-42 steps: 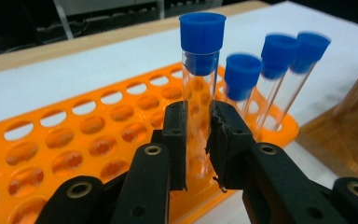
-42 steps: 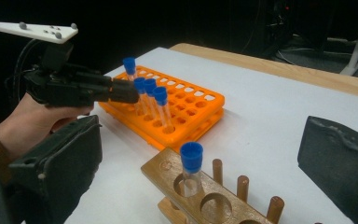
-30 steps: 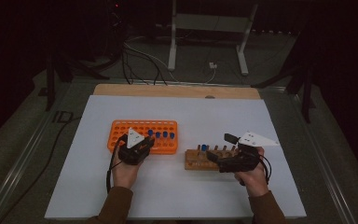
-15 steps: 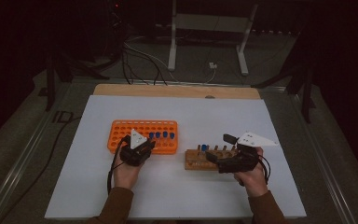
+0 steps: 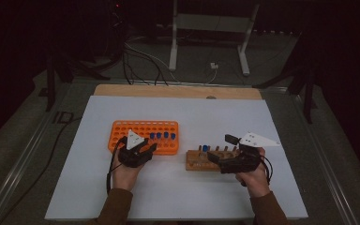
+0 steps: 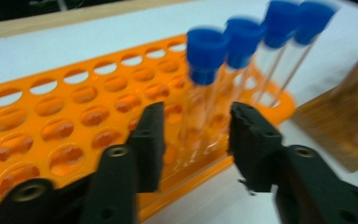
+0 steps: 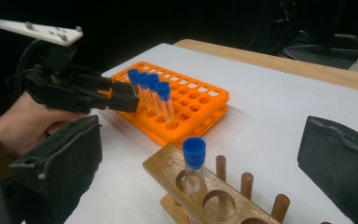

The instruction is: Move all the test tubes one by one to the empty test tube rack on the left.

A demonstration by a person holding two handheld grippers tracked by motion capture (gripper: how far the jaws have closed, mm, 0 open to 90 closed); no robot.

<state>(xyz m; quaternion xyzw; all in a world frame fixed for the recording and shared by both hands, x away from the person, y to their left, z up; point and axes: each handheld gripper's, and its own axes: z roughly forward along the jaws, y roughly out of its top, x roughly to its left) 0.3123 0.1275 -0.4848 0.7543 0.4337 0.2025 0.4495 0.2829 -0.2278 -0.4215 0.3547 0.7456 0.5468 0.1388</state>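
Left tool (image 6: 193,140), jaws just spreading, is being held around a blue-capped tube (image 6: 203,88) in the orange rack (image 6: 51,135), untouched; right tool (image 7: 200,168) is being kept spread.

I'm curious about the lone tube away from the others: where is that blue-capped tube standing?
The blue-capped tube stands upright in an end hole of the wooden rack, right of the orange rack in the high view, just ahead of the right gripper.

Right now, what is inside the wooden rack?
One blue-capped tube stands upright in an end hole of the wooden rack. The holes beside it look empty, and short wooden pegs rise along one side. The rack's far end is cut off, so its other holes cannot be seen.
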